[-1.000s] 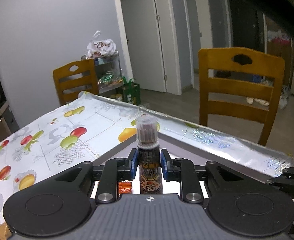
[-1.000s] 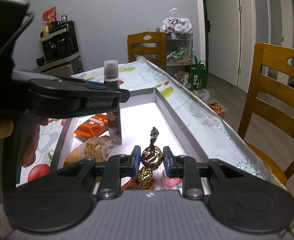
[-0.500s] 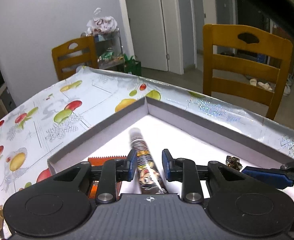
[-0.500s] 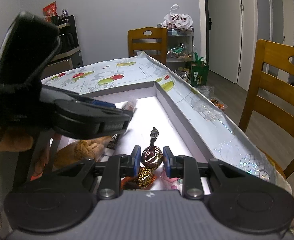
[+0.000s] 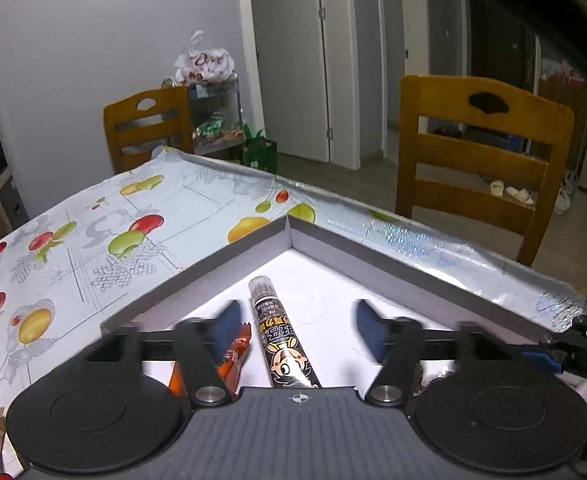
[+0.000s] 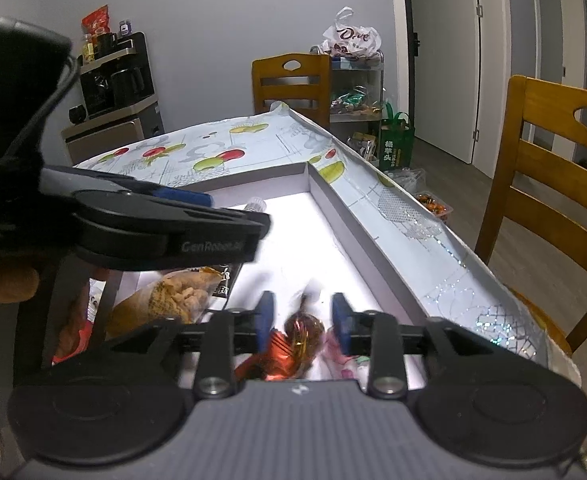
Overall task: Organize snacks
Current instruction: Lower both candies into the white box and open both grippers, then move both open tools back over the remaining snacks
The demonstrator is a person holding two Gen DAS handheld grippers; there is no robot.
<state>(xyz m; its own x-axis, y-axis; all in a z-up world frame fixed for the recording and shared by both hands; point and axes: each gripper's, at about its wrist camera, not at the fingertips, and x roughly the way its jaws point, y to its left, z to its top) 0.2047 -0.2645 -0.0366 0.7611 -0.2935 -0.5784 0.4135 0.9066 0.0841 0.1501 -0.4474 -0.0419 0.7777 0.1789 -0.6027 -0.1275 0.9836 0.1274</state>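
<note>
A: While its blue-padded jaws are being opened, what is seen between the fingers of the left claw [image 5: 297,326]?

B: A slim dark tube with a cartoon face and a clear ribbed cap [image 5: 279,336] is seen lying flat on the white floor of the shallow grey-walled cardboard box [image 5: 229,260]. It is touched by neither pad; a gap is left on both sides. An orange foil snack wrapper [image 5: 229,364] is found just beside it, under the left finger.

A: And the right claw [image 6: 302,322]?

B: Its jaws are being opened too. A round chocolate in brown and gold foil [image 6: 303,330] is seen between them, apart from both pads, lying beside a red foil wrapper [image 6: 277,354] and a pink packet [image 6: 333,350].

A: What is placed farther out?

B: A clear bag of golden puffed snacks [image 6: 173,296] is seen in the same box. The box is set on the bench, which is covered with a fruit-printed cloth [image 5: 93,232]. Two wooden chairs [image 5: 481,160] are stood beyond.
</note>
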